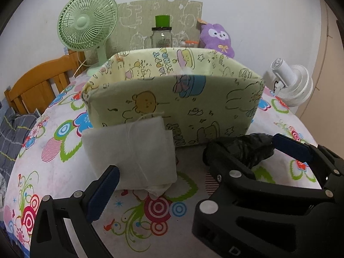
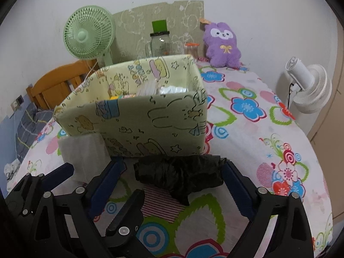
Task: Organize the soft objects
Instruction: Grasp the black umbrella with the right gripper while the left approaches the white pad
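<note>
A white padded packet [image 1: 133,150] [image 2: 83,150] leans on the front wall of a pale green cartoon-print fabric box [image 1: 193,107] [image 2: 150,120]. My left gripper [image 1: 161,180] is open, and its left pad [image 1: 103,193] touches the packet's lower left corner. To the right, a crumpled black plastic bundle [image 1: 249,148] [image 2: 180,176] lies on the sheet by the box. My right gripper [image 2: 174,163] [image 1: 247,146] stands open around it. Its right pad [image 2: 236,189] is at the bundle's end, and its left pad [image 2: 107,185] stands clear. The two grippers crowd side by side.
The box holds clear packets [image 2: 159,90]. A purple plush [image 2: 221,43], a glass jar [image 2: 160,45] and a green fan [image 2: 88,32] stand along the wall. A white fan [image 2: 309,88] is off the right edge of the floral sheet [image 2: 247,129], and a wooden headboard [image 1: 38,81] is at the left.
</note>
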Motion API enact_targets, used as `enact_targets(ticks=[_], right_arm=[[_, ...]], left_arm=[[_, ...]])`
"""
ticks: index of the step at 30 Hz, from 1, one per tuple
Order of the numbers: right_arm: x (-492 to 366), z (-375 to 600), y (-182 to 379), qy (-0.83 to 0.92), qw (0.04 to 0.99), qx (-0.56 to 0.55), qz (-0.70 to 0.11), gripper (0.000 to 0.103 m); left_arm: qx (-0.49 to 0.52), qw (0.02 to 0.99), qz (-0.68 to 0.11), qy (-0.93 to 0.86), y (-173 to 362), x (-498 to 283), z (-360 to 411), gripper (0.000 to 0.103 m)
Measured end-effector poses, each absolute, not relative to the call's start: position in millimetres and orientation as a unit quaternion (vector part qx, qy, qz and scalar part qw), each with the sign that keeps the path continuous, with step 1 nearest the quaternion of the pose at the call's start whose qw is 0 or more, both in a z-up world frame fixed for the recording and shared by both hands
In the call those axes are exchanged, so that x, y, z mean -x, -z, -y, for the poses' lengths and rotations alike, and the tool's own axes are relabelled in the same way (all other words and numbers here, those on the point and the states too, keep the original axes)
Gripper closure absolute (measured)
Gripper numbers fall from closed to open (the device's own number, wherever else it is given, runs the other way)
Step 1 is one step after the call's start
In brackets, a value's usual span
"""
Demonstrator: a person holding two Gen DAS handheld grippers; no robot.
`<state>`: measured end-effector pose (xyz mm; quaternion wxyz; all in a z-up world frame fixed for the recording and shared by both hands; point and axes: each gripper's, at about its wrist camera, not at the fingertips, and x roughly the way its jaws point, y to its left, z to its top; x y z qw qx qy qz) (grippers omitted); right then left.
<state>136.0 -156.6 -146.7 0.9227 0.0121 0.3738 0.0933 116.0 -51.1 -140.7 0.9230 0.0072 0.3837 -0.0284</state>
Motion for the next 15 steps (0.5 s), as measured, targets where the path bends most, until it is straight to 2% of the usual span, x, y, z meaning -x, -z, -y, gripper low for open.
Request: enact_targets(ticks=[9, 15], right_arm=[[-146.4, 149.7, 155.1, -0.087, 0.921, 0.000, -0.381, 0.021], [-146.2, 147.7, 153.2, -0.091, 0.922, 0.002, -0.377, 0.037]], left_arm=[[-0.021, 0.923, -0.384, 0.020, 146.6, -122.0, 46.7, 0.002], [-0.013, 0.923, -0.384, 0.023, 145.4, -123.9, 43.9, 0.002]])
